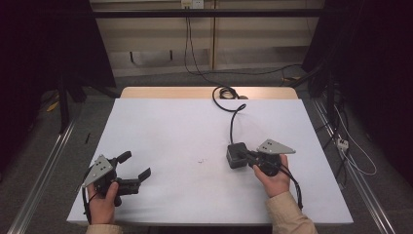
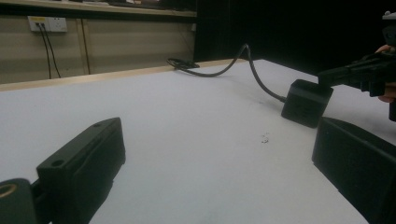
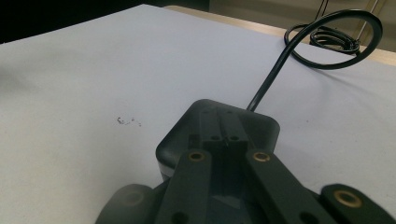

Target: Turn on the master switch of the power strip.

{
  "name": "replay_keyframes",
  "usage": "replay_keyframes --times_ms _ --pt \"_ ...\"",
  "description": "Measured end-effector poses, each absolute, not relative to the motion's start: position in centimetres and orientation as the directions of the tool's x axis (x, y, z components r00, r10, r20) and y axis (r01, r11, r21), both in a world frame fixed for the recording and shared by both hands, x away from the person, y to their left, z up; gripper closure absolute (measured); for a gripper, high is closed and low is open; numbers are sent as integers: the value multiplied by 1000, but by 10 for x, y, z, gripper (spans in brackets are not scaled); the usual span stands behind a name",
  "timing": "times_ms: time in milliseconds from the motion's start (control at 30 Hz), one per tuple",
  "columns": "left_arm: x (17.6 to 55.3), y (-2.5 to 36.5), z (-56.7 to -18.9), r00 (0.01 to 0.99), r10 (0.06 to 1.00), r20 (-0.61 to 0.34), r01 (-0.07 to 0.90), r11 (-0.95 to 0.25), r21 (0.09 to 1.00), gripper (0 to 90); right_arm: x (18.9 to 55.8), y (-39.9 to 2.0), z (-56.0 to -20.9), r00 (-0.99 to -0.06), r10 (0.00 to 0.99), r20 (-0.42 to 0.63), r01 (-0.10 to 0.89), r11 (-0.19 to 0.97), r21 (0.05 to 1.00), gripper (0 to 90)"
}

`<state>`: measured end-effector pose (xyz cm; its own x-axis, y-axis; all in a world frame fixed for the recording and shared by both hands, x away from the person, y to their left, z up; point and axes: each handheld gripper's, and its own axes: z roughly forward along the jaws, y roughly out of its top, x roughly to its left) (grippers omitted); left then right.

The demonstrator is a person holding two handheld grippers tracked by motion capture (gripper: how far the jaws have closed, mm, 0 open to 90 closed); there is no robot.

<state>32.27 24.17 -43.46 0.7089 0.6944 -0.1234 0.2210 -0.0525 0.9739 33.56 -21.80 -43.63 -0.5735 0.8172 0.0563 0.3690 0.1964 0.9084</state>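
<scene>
Inspecting the table (image 1: 195, 195), a flat top under a pale lavender-white sheet, I am finding a black, rounded-corner plastic power adapter block (image 1: 236, 156) lying right of the sheet's centre. I am taking this block as my landmark.

I am holding the right gripper (image 1: 250, 157) just beside the block on its right. In the right gripper view its two black jaws are meeting tip to tip over the block's top face (image 3: 219, 128), so I am reading them as closed; whether they are pinching any part of the block I cannot tell. My right hand (image 1: 275, 179) is sitting behind the gripper, nearer the table's near edge than the block.

A thick black cable (image 1: 233, 122) is running from the block's far side towards the far edge, ending in a loose coil (image 1: 225, 92) on the bare wooden strip there.

I am holding the left gripper (image 1: 135, 166) well apart from the block, to its left near the left edge. Its jaws are standing wide open with nothing between them; in the left gripper view the block (image 2: 306, 102) is lying beyond them.

A small dark scuff mark (image 1: 200, 160) is showing on the sheet just left of the block.
</scene>
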Motion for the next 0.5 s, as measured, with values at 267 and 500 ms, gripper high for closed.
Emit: replay_keyframes --times_ms 267,500 --pt "322 241 -435 710 693 -124 221 -52 974 24 336 -219 -437 -575 815 68 371 186 910 900" --pt "322 241 -435 710 693 -123 221 -53 974 24 336 -219 -437 -574 816 68 372 186 910 900"
